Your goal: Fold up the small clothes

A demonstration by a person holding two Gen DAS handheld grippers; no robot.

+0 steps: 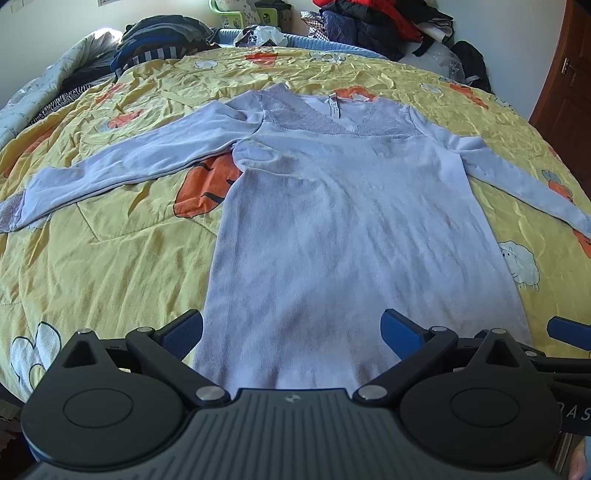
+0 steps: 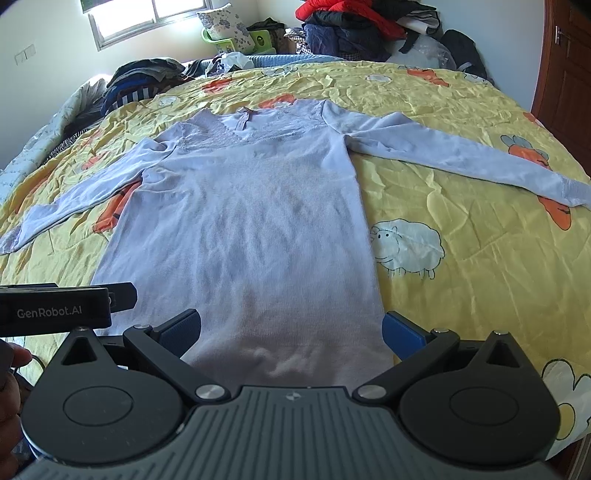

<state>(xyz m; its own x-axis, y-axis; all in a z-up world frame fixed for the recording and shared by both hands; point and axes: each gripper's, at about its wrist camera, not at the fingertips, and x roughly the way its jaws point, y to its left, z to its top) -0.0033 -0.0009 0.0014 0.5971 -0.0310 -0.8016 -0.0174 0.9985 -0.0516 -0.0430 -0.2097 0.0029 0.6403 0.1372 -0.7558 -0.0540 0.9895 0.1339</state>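
A pale lilac long-sleeved top with a lace V-neck lies flat and face up on the yellow quilt, both sleeves spread out sideways. Its hem is nearest me. My left gripper hovers wide open above the hem's left part, blue pads apart, holding nothing. My right gripper is also open above the hem's right part, with the top's right edge near its right pad. The left gripper's body shows at the left of the right wrist view.
The yellow quilt with sheep and orange prints covers the bed. Piles of dark clothes sit along the far edge and back left. A wooden door stands at the right.
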